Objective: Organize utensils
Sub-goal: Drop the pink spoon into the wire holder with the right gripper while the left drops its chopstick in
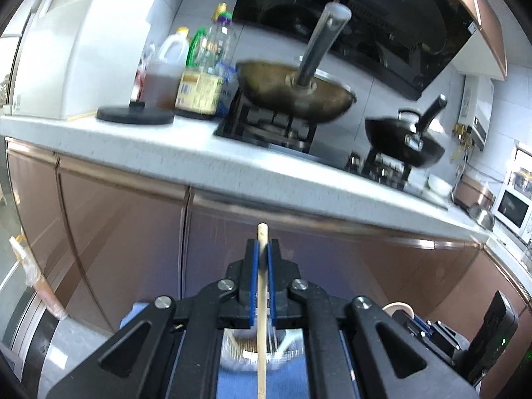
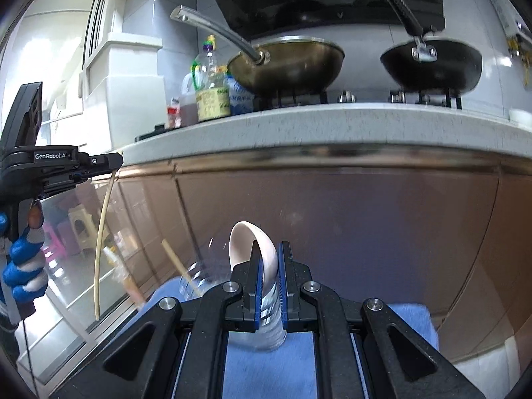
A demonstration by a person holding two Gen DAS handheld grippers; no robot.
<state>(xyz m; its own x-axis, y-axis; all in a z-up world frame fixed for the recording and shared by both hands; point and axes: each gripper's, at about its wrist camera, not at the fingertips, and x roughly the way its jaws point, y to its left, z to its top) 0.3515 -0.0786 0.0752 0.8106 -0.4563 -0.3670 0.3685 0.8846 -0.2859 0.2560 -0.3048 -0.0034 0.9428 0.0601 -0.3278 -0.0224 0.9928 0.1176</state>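
Observation:
My left gripper [image 1: 262,249] is shut on a pale wooden chopstick [image 1: 262,332] that hangs upright through the jaws. Below it stands a clear plastic cup [image 1: 252,349] with other chopsticks, on a blue cloth [image 1: 232,382]. In the right wrist view the left gripper [image 2: 114,161] shows at the far left with the chopstick [image 2: 99,249] hanging down. My right gripper [image 2: 269,249] is shut on a white ceramic spoon [image 2: 252,246], above a clear cup [image 2: 269,329]. A second clear cup [image 2: 194,282] with a chopstick stands to the left.
A grey countertop [image 2: 299,126] with brown cabinet fronts [image 2: 365,216] runs ahead. On it stand a brass wok [image 2: 289,63], a black wok [image 2: 432,63], and oil bottles [image 2: 209,93]. A range hood [image 1: 365,10] hangs above.

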